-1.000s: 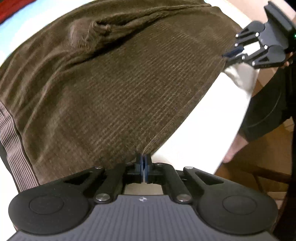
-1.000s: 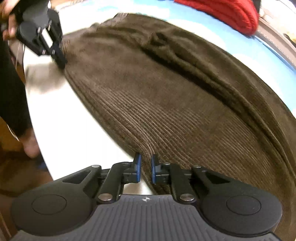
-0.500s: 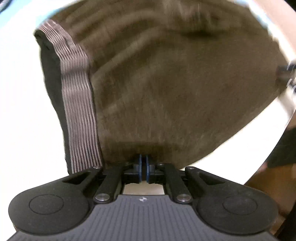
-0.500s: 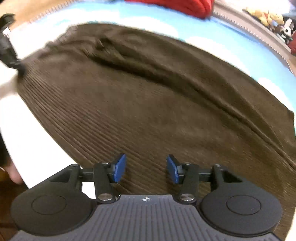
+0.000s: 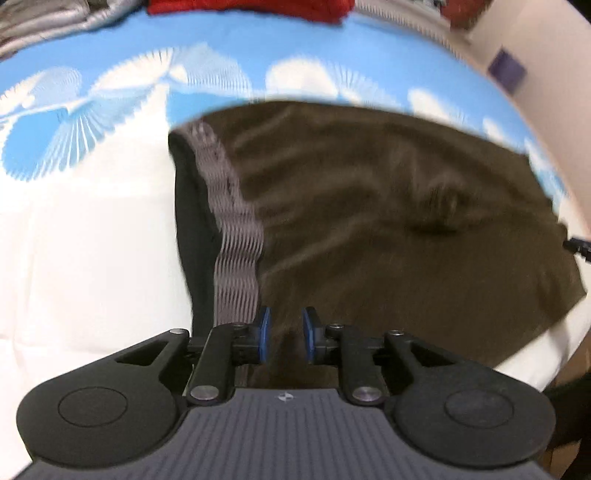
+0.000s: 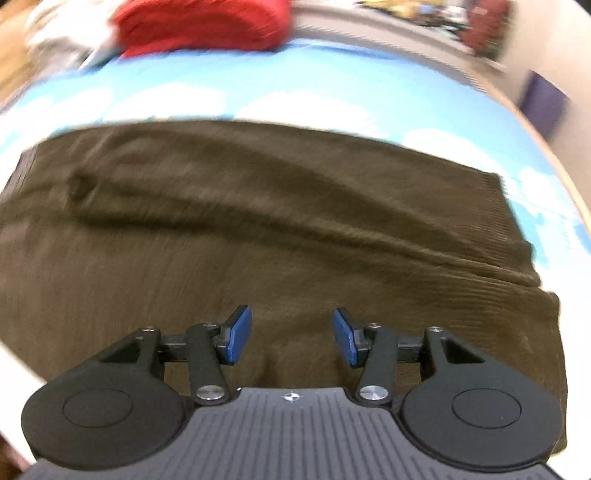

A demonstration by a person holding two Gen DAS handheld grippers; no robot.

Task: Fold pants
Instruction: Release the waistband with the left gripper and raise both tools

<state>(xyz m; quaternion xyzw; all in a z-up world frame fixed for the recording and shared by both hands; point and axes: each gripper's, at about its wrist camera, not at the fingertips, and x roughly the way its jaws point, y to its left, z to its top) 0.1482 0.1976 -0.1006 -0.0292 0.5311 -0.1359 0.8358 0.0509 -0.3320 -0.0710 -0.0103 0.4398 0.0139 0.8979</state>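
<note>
My left claw [image 5: 284, 334] has just been opening; my right claw [image 6: 291, 338] gapes empty. The pants [image 5: 388, 229] look soft and floppy. I'd pinch the near hem corners.

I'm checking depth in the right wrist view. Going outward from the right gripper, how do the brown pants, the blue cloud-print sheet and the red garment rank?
1. Brown pants, directly under the right gripper.
2. Blue cloud-print sheet, beyond the pants.
3. Red garment, far edge, upper left.

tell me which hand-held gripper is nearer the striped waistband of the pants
Left. The left hand-held gripper hangs just beside the striped waistband. The right hand-held gripper hangs over plain brown cloth, with no waistband in its view.
</note>
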